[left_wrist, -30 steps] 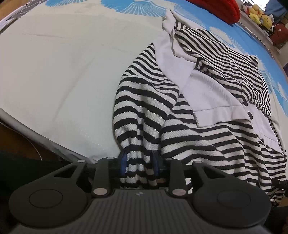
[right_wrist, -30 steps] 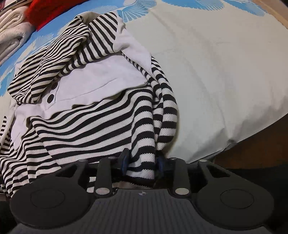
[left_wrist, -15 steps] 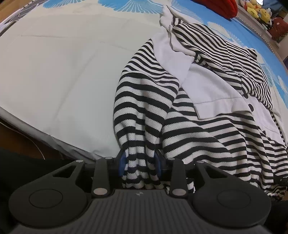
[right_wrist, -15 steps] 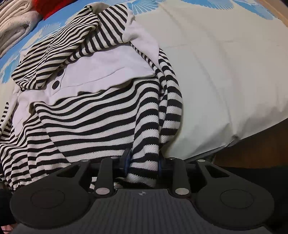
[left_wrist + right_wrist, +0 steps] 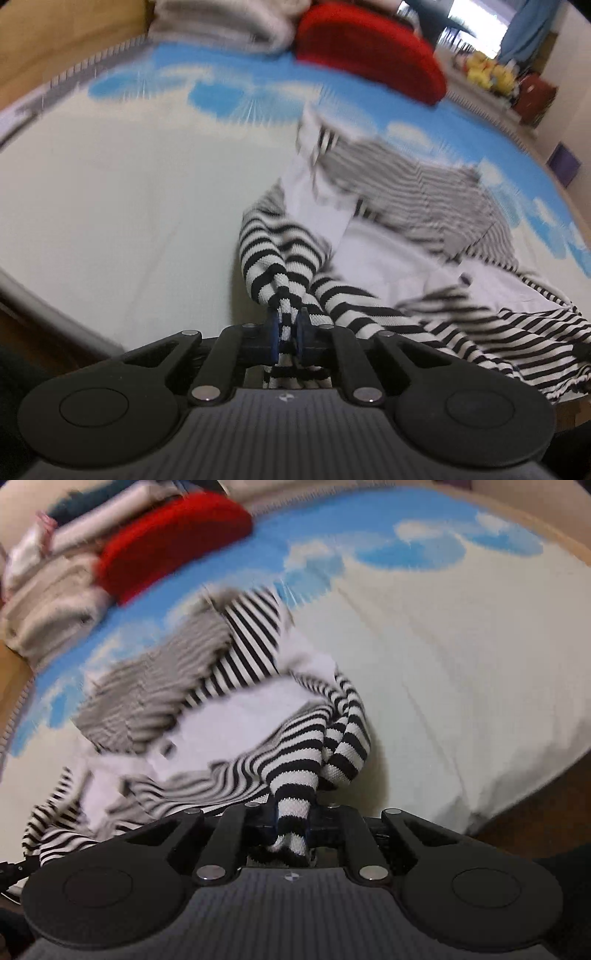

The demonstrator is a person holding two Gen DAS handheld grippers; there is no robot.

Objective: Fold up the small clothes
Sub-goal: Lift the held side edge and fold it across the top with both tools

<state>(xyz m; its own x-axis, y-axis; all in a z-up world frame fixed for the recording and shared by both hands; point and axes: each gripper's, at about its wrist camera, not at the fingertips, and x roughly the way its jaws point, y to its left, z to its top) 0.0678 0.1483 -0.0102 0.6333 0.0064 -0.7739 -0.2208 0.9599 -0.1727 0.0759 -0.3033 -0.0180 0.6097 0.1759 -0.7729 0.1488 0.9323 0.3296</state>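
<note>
Bed sheet point(image 5: 129, 192) w/ blue print, bright window point(image 5: 476, 22) at back, wood floor point(image 5: 546, 812).

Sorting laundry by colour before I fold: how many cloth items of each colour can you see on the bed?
Black-and-white striped: 1, the striped top, pinched by the left tongs and the right tongs
Red: 1, the red garment
Pale grey or beige: 1, a folded pile, too blurred to count singly
Total: 3
</note>
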